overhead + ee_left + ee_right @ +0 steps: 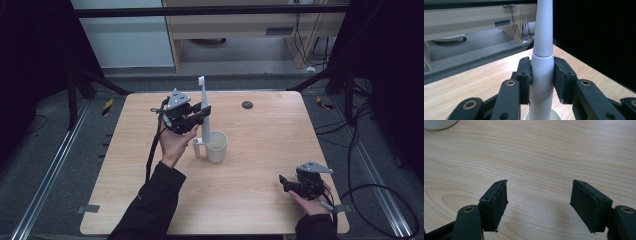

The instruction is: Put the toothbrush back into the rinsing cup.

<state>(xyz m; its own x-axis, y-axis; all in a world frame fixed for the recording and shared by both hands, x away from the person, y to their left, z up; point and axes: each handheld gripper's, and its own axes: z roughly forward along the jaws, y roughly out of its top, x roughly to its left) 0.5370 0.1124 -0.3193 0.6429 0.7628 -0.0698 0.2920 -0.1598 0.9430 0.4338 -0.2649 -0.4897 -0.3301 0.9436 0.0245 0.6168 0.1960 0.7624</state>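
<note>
Left gripper (192,119): seen left of centre in the high view, held up above the table by the left hand (175,142). Its jaws are clamped on the toothbrush.

Toothbrush (204,112): white, held upright just left of centre in the high view, with the bristle head at the top and the lower end inside the cup. In the left gripper view the handle (542,75) is seen pinched between the two black pads (524,80), one on each side, just below the seam where the narrower neck begins. The neck is carried up out of the top of that frame.

Cup (217,146): white, set on the table at the centre of the high view, directly below the left gripper, with a handle on its left side. Its rim (556,114) is glimpsed at the bottom of the left gripper view, under the jaws. A white edge (439,123) at the upper left corner of the right gripper view appears to be its base.

Table (260,150): light wood, square, with a small dark round mark (247,104) near its far edge.

Right gripper (295,186): held low at the lower right of the high view, near the table's front right corner, well apart from the cup. Its jaws are spread wide with nothing between them; bare tabletop (539,157) is seen through the gap.
</note>
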